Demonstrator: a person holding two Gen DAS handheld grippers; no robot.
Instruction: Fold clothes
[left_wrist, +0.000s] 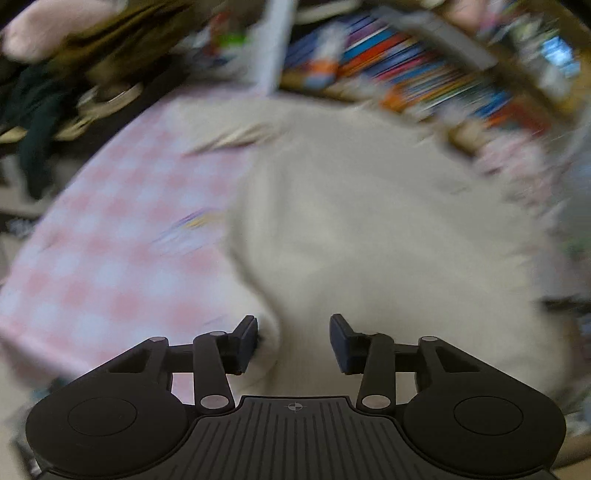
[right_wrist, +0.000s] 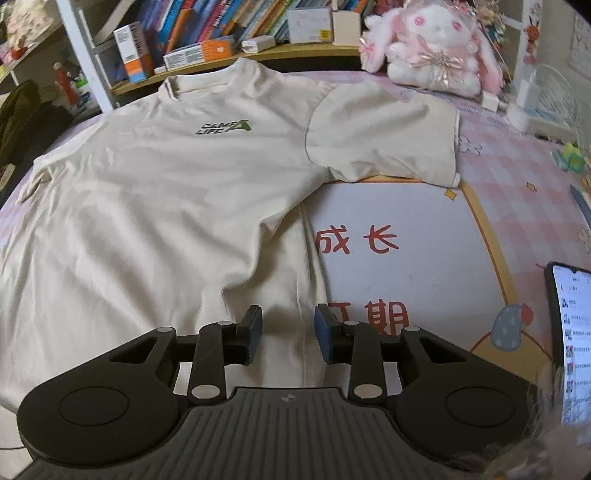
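The right gripper (right_wrist: 287, 332) hangs with jaws apart over the hem of a cream T-shirt (right_wrist: 155, 192), gripping nothing. The left gripper (left_wrist: 293, 341), also parted, hovers above the blurred cloth. Spread flat on a pink checked worktop (right_wrist: 517, 177), the light, limp shirt likely handles best pinched at hem or sleeve.

My left gripper (left_wrist: 293, 341) points steeply downward, its jaws parted with nothing pinched between the pads. My right gripper (right_wrist: 288, 332) tilts down likewise, jaws apart by a narrower gap, pads clear and gripping nothing.
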